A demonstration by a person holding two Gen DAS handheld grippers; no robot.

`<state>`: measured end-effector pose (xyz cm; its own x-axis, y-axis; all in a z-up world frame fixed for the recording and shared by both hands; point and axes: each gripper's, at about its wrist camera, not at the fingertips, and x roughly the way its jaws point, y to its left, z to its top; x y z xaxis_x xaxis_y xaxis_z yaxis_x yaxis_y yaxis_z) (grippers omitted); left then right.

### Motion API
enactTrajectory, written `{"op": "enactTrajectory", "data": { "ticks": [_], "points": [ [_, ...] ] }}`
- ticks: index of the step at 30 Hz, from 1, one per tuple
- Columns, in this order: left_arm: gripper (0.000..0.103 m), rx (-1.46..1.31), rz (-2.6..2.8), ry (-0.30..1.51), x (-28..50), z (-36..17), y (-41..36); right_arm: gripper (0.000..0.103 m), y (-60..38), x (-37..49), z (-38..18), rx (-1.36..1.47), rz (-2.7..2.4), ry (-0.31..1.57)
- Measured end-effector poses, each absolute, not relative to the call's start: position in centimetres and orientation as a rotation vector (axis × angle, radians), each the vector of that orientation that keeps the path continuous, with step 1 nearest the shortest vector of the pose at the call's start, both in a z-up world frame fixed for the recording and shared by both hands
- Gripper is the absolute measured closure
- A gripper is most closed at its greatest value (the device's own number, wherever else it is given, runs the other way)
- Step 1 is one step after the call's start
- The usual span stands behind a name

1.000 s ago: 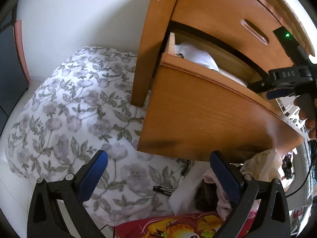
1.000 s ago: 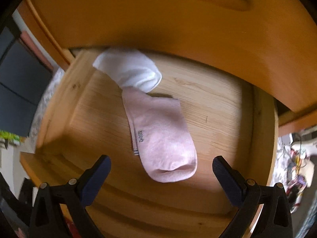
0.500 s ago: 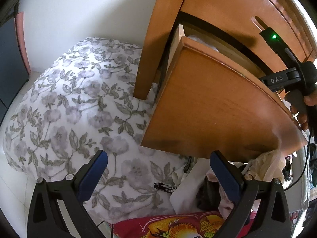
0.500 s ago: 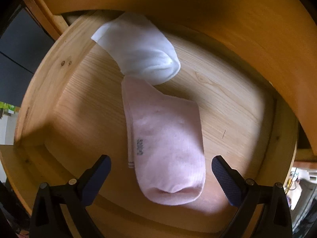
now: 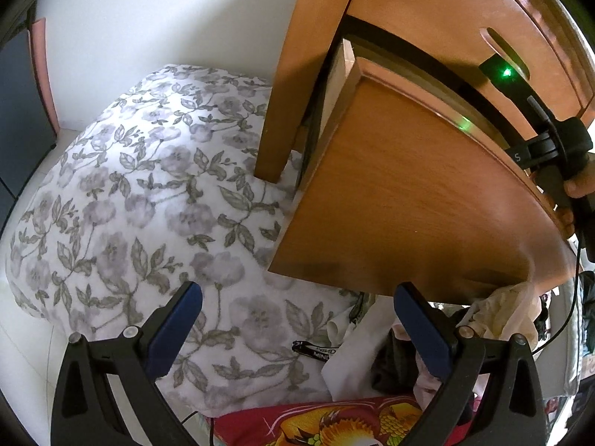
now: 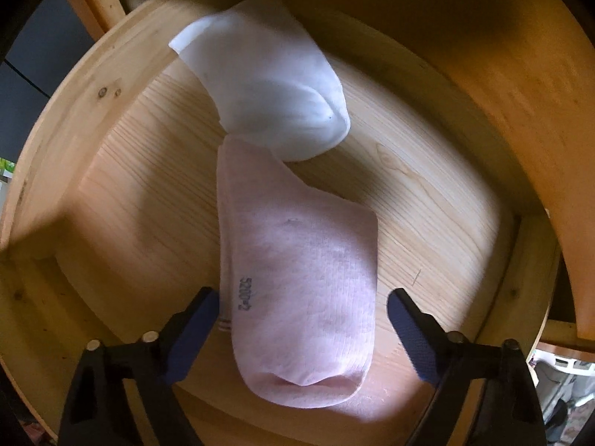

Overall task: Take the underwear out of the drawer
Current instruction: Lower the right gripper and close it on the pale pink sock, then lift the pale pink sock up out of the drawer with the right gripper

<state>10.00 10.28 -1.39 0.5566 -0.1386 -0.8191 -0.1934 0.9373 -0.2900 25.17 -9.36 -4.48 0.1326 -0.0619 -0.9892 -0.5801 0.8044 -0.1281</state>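
The pale wooden drawer [image 6: 122,200] stands open, the right gripper [image 6: 301,319] has just been closing, not yet pinching the folded pink garment [image 6: 297,282] lying inside, so lifting remains; the left gripper [image 5: 297,329] waits released.

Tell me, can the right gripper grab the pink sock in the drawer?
Probably yes. The right gripper points down into the open drawer, its jaws have just been closing, and the pink sock lies between them with nothing on top.

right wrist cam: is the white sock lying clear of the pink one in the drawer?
No. The white sock overlaps the upper end of the pink sock on the drawer floor, so the two touch.
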Motion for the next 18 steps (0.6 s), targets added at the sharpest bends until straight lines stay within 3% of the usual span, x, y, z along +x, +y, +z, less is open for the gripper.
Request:
{"op": "enactTrajectory", "data": {
  "ticks": [11,18],
  "points": [
    [0.000,-0.368,0.026,0.993,10.1,-1.5,10.1,0.029,-8.7,24.3,-3.9,-0.555,0.449,1.404],
    [0.000,-0.369,0.028,0.993,10.0,-1.4,10.1,0.049,-8.5,23.8,-2.8,-0.540,0.482,1.394]
  ]
}}
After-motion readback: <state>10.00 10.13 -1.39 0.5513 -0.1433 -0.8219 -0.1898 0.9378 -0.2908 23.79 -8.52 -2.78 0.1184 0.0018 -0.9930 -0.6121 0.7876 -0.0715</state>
